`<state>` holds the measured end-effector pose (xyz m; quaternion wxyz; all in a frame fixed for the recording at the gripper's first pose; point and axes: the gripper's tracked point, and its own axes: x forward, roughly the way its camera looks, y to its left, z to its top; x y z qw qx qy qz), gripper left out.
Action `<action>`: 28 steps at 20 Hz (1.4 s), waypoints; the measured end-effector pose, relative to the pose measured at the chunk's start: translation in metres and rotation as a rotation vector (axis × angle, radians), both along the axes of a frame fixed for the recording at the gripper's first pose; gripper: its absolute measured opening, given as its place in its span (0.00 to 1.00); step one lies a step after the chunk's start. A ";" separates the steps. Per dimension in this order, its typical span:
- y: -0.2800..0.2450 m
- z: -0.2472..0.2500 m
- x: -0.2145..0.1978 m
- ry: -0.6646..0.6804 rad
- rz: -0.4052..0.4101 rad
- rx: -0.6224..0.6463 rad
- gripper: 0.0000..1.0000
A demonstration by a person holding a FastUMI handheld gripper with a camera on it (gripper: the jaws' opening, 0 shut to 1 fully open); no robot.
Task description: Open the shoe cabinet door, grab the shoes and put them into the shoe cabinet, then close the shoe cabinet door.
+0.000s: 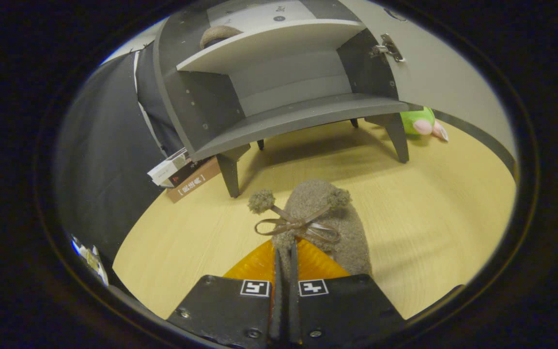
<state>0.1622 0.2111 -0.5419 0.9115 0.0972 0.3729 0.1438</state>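
**Shoe gripped, transfer to cabinet pending**

Shoe (325, 228) sits in my gripper (285, 257): both fingers are nearly closed on its near rim, behind the bow. Cabinet (279, 97) stands beyond, door (434, 72) swung open at right. One shoe (218, 35) already lies on the upper shelf. Step in hand, by my judgement: carrying. Next move requires lift, forward travel, and release on a shelf.

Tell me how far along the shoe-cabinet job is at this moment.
Done: the cabinet door is open, and one slipper lies on the upper shelf. In hand: the gripper is shut on the second slipper, above the floor ahead of the cabinet. Left: place it inside, then close the door.
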 end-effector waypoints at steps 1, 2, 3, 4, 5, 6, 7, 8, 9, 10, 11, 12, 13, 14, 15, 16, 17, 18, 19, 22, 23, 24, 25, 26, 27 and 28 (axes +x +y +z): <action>0.002 0.005 -0.002 -0.010 0.013 0.001 0.08; 0.002 0.009 -0.005 -0.014 0.024 -0.003 0.07; 0.001 0.015 -0.007 -0.024 0.030 -0.012 0.07; -0.001 0.021 -0.008 -0.042 0.038 -0.031 0.06; -0.003 0.026 -0.008 -0.058 0.041 -0.042 0.06; -0.004 0.032 -0.013 -0.068 0.048 -0.046 0.06; -0.008 0.039 -0.015 -0.081 0.044 -0.057 0.06; -0.012 0.046 -0.016 -0.094 0.040 -0.066 0.06; -0.016 0.055 -0.015 -0.109 0.036 -0.073 0.06; -0.019 0.064 -0.016 -0.127 0.033 -0.077 0.06; -0.023 0.078 -0.016 -0.149 0.031 -0.083 0.06; -0.026 0.092 -0.015 -0.171 0.032 -0.089 0.06; -0.027 0.105 -0.015 -0.187 0.032 -0.088 0.06; -0.027 0.120 -0.016 -0.207 0.034 -0.085 0.06; -0.025 0.139 -0.018 -0.232 0.040 -0.080 0.06; -0.024 0.153 -0.020 -0.255 0.049 -0.082 0.06; -0.021 0.172 -0.021 -0.285 0.058 -0.084 0.05; -0.017 0.191 -0.023 -0.318 0.071 -0.087 0.05; -0.014 0.208 -0.024 -0.342 0.080 -0.089 0.06; -0.005 0.258 -0.023 -0.415 0.102 -0.095 0.06; -0.002 0.272 -0.022 -0.434 0.106 -0.100 0.06; 0.000 0.284 -0.020 -0.452 0.108 -0.107 0.05; 0.001 0.296 -0.018 -0.467 0.109 -0.114 0.05; 0.003 0.304 -0.015 -0.478 0.111 -0.119 0.06; 0.005 0.313 -0.011 -0.483 0.111 -0.122 0.05; 0.007 0.320 -0.007 -0.482 0.114 -0.122 0.06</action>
